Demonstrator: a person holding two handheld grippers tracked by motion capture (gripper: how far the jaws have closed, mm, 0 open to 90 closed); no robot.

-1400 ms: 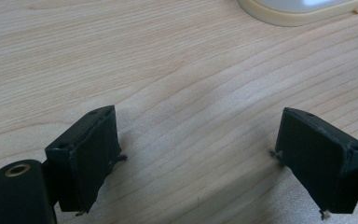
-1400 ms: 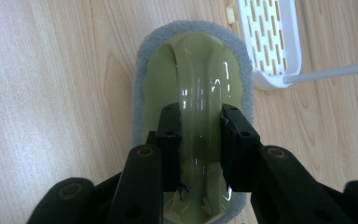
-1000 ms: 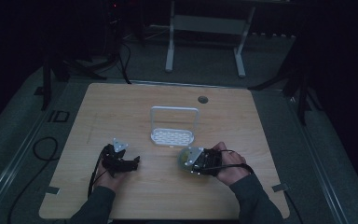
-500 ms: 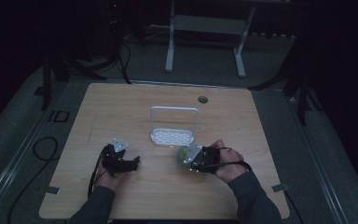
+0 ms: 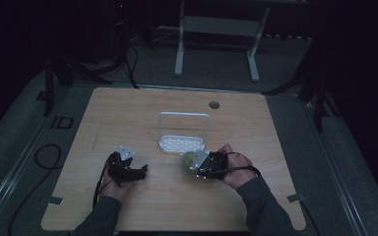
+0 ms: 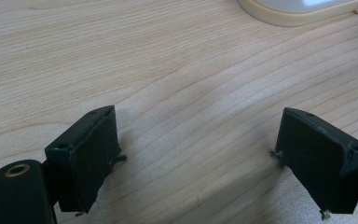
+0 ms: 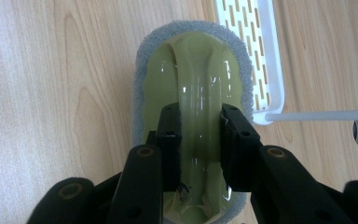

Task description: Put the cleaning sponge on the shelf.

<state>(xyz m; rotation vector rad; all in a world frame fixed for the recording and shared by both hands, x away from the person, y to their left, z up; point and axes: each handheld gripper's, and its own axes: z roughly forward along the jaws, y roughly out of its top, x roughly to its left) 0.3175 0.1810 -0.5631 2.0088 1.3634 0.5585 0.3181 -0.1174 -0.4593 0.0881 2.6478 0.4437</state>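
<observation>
My right gripper (image 7: 200, 135) has its jaws clamped on the raised handle of a pale green plastic scrubber with a grey sponge base (image 7: 193, 84), which lies on the light wooden counter (image 5: 128, 113) just beside the white slotted plastic rack (image 5: 182, 142). My left gripper (image 6: 196, 154) hangs over bare wood, jaws wide apart with nothing between them.
</observation>
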